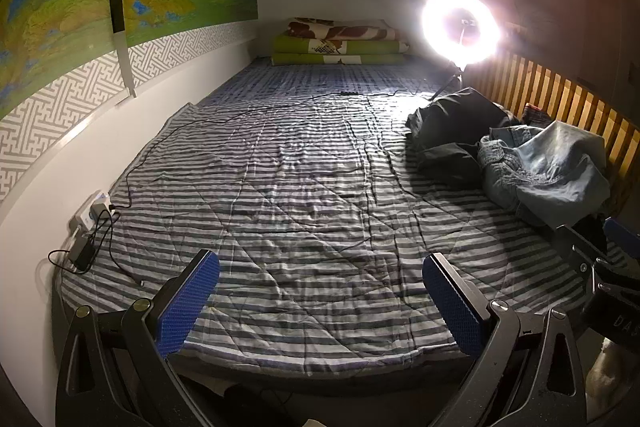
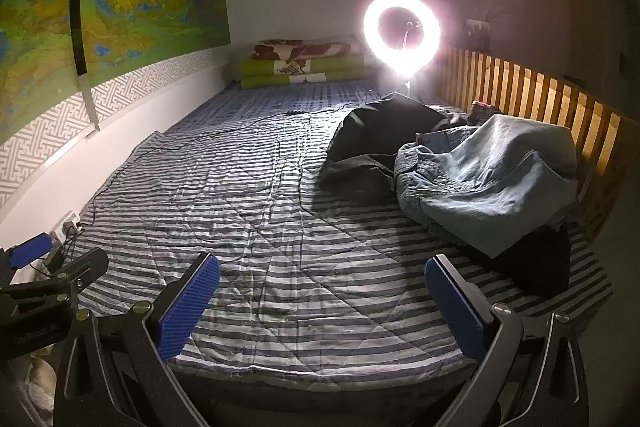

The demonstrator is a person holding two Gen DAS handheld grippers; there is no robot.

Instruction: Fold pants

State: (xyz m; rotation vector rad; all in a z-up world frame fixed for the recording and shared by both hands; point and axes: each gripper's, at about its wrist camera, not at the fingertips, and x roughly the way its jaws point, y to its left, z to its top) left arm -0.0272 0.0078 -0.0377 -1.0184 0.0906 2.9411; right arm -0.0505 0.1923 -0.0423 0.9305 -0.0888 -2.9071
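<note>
While both grippers' fingers (image 1: 452, 303) gape empty — jeans (image 2: 492, 183) heaped against dark garment (image 2: 384, 135), ring light (image 2: 402, 35) behind.

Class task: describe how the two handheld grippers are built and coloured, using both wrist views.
Each gripper, left gripper and right gripper, has two black angular fingers faced with blue, fine-dotted pads. Brass-coloured round screw heads sit at the finger joints. Pale lettering marks both black bodies, too small to read. No sleeves or gripper cables show.
</note>
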